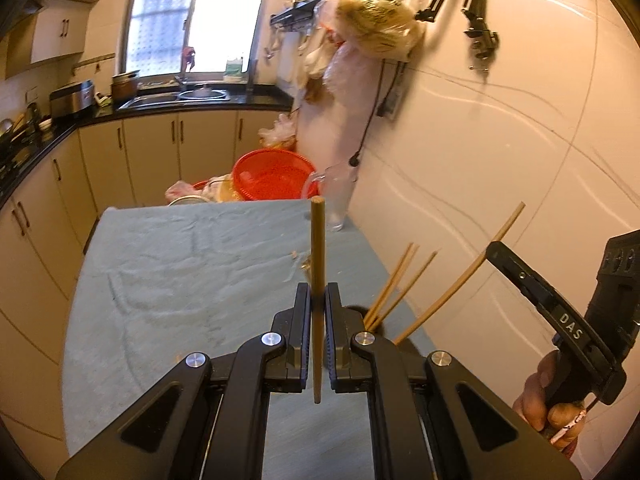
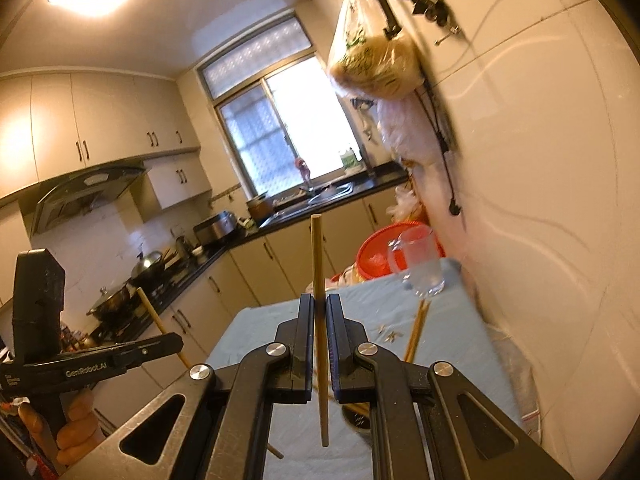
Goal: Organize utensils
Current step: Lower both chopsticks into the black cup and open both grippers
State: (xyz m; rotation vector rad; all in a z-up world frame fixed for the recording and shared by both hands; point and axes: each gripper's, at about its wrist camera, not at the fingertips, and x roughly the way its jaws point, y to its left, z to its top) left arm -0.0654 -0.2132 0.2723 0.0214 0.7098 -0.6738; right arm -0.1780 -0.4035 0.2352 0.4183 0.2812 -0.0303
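Note:
My left gripper [image 1: 318, 292] is shut on a wooden chopstick [image 1: 317, 248] that stands upright between its pads, above the blue cloth on the table [image 1: 180, 264]. My right gripper [image 2: 318, 302] is shut on a second chopstick [image 2: 318, 256], also upright. In the left wrist view the right gripper [image 1: 491, 250] shows at the right in a hand, with its chopstick [image 1: 460, 276] slanting through it. In the right wrist view the left gripper [image 2: 176, 342] shows at the left with its chopstick [image 2: 154, 312]. Several chopsticks [image 1: 396, 284] lean in a dark holder [image 2: 356, 420], mostly hidden behind the fingers.
A clear glass mug [image 1: 338, 196] [image 2: 420, 264] stands at the table's far right corner by the white tiled wall. Behind it lies a red colander [image 1: 272, 176] among bags. Small scraps [image 2: 390, 334] lie on the cloth. Cabinets and a dark counter run along the left.

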